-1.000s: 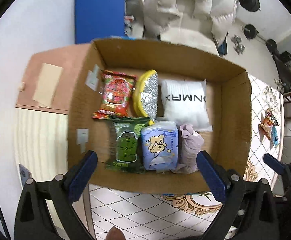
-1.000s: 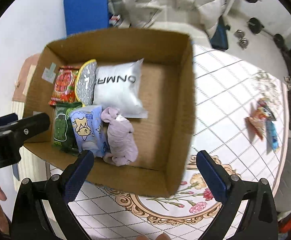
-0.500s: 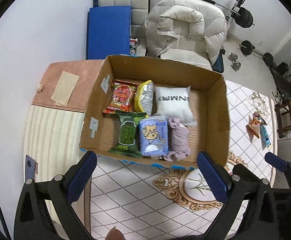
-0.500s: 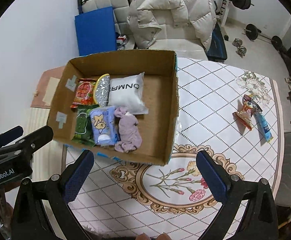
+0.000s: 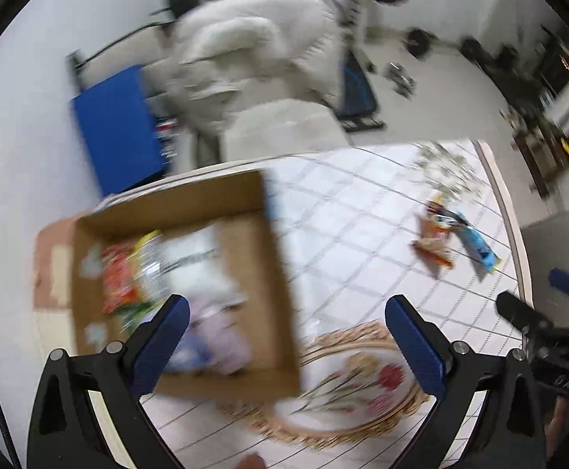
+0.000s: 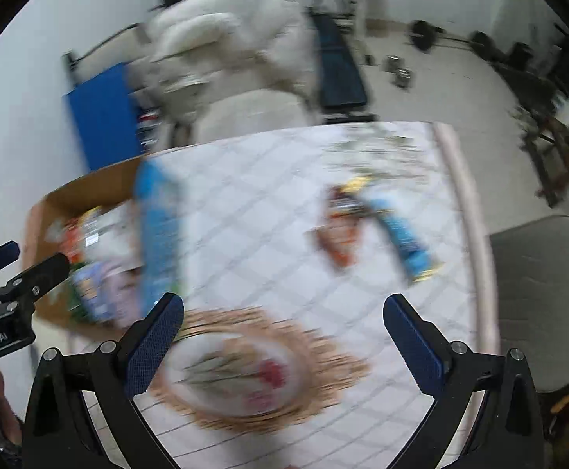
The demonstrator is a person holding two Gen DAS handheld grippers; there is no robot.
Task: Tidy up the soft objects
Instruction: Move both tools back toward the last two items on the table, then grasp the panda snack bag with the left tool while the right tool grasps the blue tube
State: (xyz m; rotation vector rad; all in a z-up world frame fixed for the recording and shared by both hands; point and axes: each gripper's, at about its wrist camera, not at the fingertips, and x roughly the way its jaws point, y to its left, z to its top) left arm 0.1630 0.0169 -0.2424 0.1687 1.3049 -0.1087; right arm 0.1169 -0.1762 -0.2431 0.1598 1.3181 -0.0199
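Note:
Both views are blurred by motion. The cardboard box (image 5: 268, 273) sits at the table's left, holding several soft packets, among them a red snack bag (image 5: 118, 283), a white pillow pack (image 5: 202, 269) and a lilac cloth (image 5: 225, 342). The box also shows in the right wrist view (image 6: 88, 191). On the table's right lie an orange snack bag (image 5: 431, 244) and a blue packet (image 5: 478, 246), which also show in the right wrist view, orange (image 6: 341, 234) and blue (image 6: 403, 236). My left gripper (image 5: 282, 342) is open and empty above the box's right side. My right gripper (image 6: 282, 338) is open and empty above the table's middle.
The table (image 6: 253, 211) has a white diamond-pattern cloth with a floral medallion (image 6: 245, 371). Behind it stand a chair with a white puffy coat (image 5: 257, 58), a blue mat (image 5: 116, 133) and gym weights (image 5: 417, 41). A grey chair (image 6: 546, 293) stands at the right.
Both grippers have swung right and away from the box; the view now takes in the table's right side with the orange and blue packets. Both jaws stay open.

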